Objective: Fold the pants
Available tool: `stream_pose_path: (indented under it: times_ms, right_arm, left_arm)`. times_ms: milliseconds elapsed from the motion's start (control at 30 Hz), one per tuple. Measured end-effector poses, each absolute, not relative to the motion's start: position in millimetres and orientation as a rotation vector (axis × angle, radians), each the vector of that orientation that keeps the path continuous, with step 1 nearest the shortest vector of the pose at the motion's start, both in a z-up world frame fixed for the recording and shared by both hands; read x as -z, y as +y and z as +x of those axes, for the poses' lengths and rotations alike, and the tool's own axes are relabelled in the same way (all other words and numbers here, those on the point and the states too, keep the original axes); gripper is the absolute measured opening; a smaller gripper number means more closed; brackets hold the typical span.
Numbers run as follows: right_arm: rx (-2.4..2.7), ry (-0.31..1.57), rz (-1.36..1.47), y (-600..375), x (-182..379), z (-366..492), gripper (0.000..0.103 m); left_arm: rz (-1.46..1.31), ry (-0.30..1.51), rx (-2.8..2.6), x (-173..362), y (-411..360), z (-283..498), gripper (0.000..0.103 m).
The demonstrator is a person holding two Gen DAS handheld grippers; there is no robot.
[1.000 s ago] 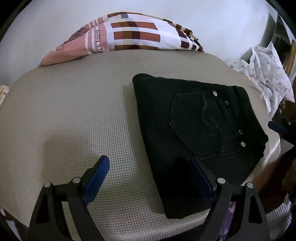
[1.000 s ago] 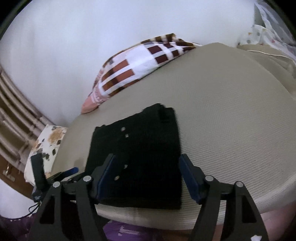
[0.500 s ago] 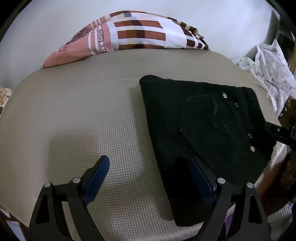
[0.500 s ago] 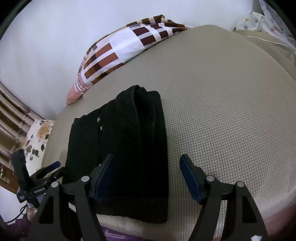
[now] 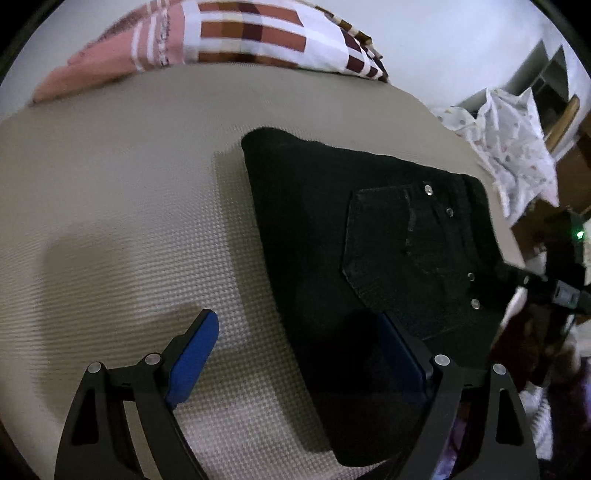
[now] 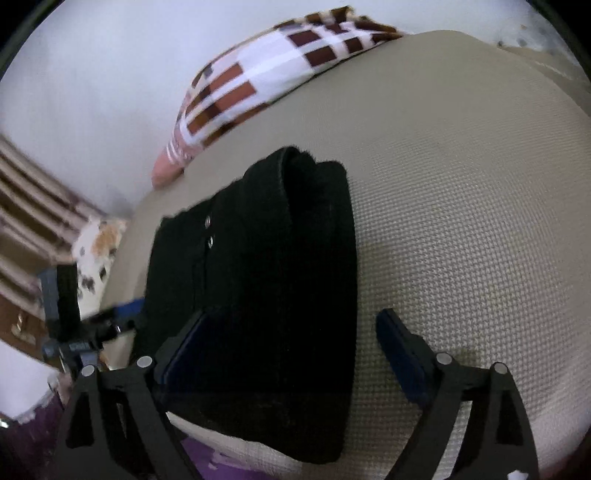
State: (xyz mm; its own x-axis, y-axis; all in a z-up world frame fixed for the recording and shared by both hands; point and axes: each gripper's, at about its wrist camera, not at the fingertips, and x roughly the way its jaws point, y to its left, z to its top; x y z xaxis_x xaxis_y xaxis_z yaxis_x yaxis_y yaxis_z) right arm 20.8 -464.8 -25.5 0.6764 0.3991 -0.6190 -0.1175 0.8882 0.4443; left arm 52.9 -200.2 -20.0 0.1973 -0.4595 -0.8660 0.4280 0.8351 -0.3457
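Folded black pants [image 5: 369, 240], back pocket [image 5: 410, 254] uppermost, lie on a beige mattress [image 5: 122, 206]. Left gripper [image 5: 299, 354] and right gripper [image 6: 288, 354] hover above with fingers spread, holding nothing.

no readable text

the print on the pink-striped checked pillow [image 5: 207, 33], far beyond the left jaws, is blurred; nothing else bears legible lettering.

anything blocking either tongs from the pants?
Nothing visible. The folded black pants lie bare on the beige mattress. Left tongs and right tongs are both open right over them. The checkered pillow sits far back.
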Motion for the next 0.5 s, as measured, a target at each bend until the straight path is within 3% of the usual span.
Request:
stream_pose_path:
  times_ms: [33,367,500]
  right_arm:
    - [-0.33,0.794,0.373,-461,25,23,0.103]
    - [-0.438,0.762,0.62,-493,33,21,0.103]
    - [-0.494,0.764,0.646,-497,34,24,0.103]
  left_arm:
    - [-0.056,1.243,0.645,23,-199,55,0.087]
    - [-0.242,1.313,0.855,27,-198,81,0.088]
    - [-0.237,1.335,0.926,28,-212,92,0.099]
